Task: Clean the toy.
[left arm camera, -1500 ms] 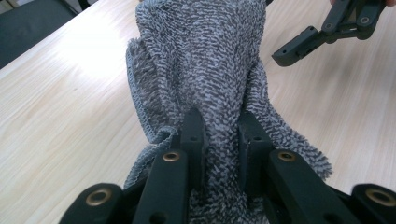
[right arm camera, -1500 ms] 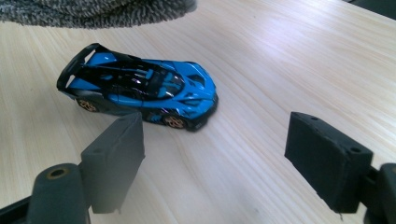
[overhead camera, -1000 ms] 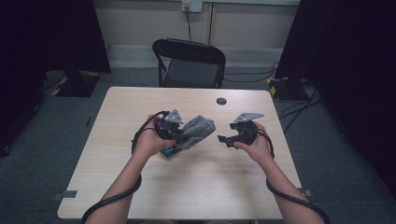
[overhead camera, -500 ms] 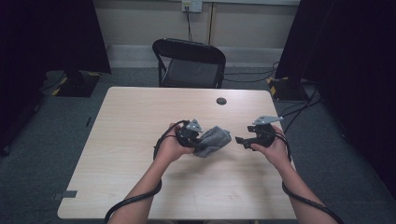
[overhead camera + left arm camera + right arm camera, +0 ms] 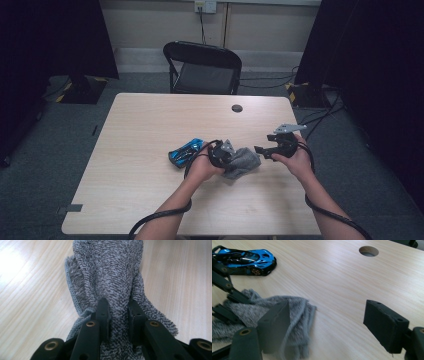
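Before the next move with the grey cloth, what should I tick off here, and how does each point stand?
1. Left gripper clamped on the grey cloth: ok, cloth is pinched between its jaws.
2. Right gripper free to take a corner: ok, jaws open, nothing between them.
3. Cloth lying on the table: ok, its far end rests on the wood.
4. Blue toy car apart from the cloth: ok.
5. Cloth spread flat: not ok, it is bunched and folded.

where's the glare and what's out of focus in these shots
Left gripper view: bright glare on the table at upper left, towel sharp. Right gripper view: the near claw blurs, the toy car stays crisp. High view: dim, dark at both sides.
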A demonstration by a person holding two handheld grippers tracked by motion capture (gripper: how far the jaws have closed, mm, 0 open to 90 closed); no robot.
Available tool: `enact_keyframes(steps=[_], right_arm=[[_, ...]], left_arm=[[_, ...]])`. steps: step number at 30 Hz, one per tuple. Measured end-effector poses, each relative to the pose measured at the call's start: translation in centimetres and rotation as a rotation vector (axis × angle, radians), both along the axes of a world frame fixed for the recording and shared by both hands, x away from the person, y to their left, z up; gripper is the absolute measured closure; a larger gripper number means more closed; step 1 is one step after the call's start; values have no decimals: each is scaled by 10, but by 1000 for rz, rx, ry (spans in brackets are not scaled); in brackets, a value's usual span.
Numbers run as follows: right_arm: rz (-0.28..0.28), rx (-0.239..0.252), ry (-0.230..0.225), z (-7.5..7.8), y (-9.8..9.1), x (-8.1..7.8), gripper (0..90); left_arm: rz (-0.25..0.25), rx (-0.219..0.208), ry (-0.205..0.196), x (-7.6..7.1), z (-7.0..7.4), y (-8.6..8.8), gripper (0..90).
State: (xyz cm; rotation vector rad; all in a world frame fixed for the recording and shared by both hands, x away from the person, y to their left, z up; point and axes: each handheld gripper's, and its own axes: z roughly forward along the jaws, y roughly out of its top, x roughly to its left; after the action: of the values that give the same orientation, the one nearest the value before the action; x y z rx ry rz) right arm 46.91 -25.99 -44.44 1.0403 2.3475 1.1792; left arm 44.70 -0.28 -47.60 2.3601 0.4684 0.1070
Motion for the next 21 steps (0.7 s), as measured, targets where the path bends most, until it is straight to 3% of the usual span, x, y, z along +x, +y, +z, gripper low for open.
enact_keyframes(steps=[3, 8, 14, 17, 21], right_arm=[[17, -3, -3, 1, 6, 0, 213], [43, -7, 0, 1, 18, 1, 213], [74, -11, -3, 2, 32, 2, 216], [86, -11, -4, 2, 35, 1, 216], [101, -10, 1, -1, 39, 0, 216]], left_arm=[[3, -6, 13, -1, -2, -1, 737], [14, -17, 0, -1, -2, 2, 667], [98, -40, 4, -1, 4, 9, 364], [132, -73, 1, 1, 14, 22, 299], [179, -64, -36, 5, 30, 43, 242]])
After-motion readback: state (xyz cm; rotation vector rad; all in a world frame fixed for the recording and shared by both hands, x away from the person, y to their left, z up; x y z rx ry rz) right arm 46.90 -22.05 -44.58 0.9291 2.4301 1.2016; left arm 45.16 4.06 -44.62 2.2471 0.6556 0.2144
